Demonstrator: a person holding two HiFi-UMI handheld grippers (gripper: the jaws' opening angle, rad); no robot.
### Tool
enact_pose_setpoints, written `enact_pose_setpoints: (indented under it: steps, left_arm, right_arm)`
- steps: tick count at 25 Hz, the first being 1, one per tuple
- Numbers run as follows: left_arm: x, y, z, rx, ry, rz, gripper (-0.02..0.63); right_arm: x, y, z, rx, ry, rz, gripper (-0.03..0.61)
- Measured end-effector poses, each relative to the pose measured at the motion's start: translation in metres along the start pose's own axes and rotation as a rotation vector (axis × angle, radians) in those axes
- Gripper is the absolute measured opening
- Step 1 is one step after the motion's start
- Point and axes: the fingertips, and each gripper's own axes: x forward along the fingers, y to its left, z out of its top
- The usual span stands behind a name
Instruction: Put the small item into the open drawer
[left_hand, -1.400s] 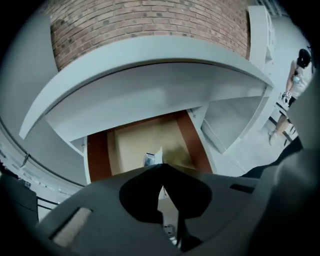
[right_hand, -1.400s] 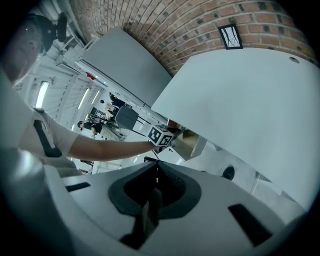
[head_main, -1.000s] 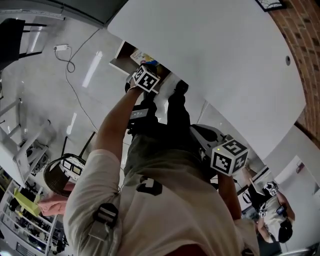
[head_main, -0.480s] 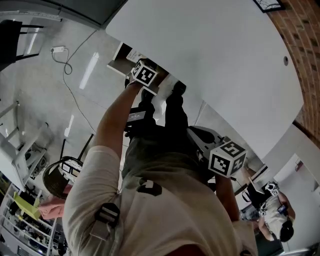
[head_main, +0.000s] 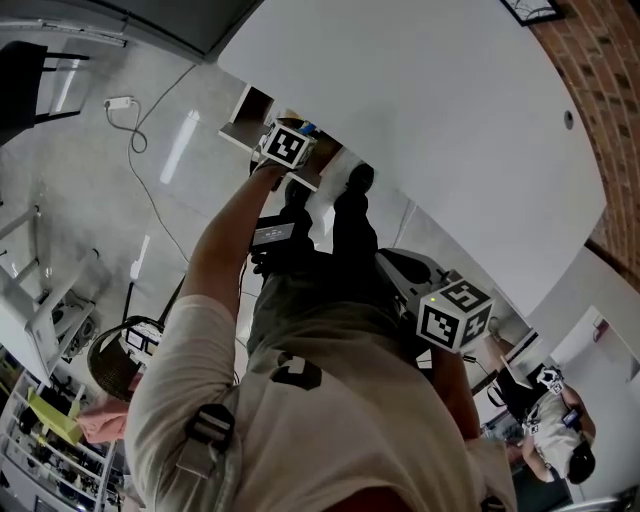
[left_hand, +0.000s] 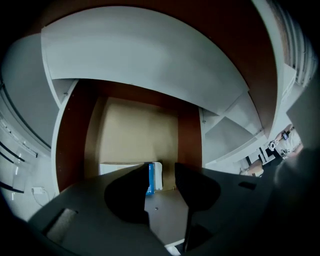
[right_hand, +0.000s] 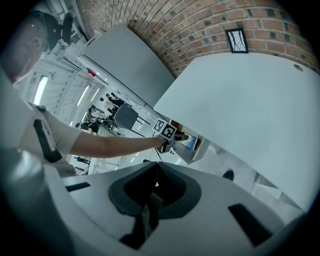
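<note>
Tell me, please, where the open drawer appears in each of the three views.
Head view: the open drawer is upper left of centre, at the white tabletop's edge.
Left gripper view: the drawer fills the centre.
Right gripper view: the drawer is small, near centre.
Shared landmark: the white tabletop above it.

The left tool partly hides the small item.
</note>
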Motion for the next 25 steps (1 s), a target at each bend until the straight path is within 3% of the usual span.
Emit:
enact_pose_setpoints:
  steps: [6, 12, 16, 25]
  left_arm:
    - [-0.031, 0.008, -0.002, -0.022, -0.027, -0.002, 0.155]
    - [-0.078, 0.015, -0.005, -0.032, -0.069, 0.025, 0.127]
    - [-0.124, 0.026, 0.000, -0.070, -0.168, 0.069, 0.120]
    - [-0.207, 0.016, 0.008, -0.144, -0.355, 0.032, 0.132]
  right_arm:
    - [-0.001, 0.008, 0.015, -0.037, -0.066, -0.006, 0.005]
    - [-0.004, 0.025, 0.029, -0.076, -0.125, 0.044, 0.005]
    - [0.003, 0.046, 0.039, -0.123, -0.154, 0.109, 0.005]
    - [0.006, 0.068, 0.050, -0.139, -0.203, 0.137, 0.005]
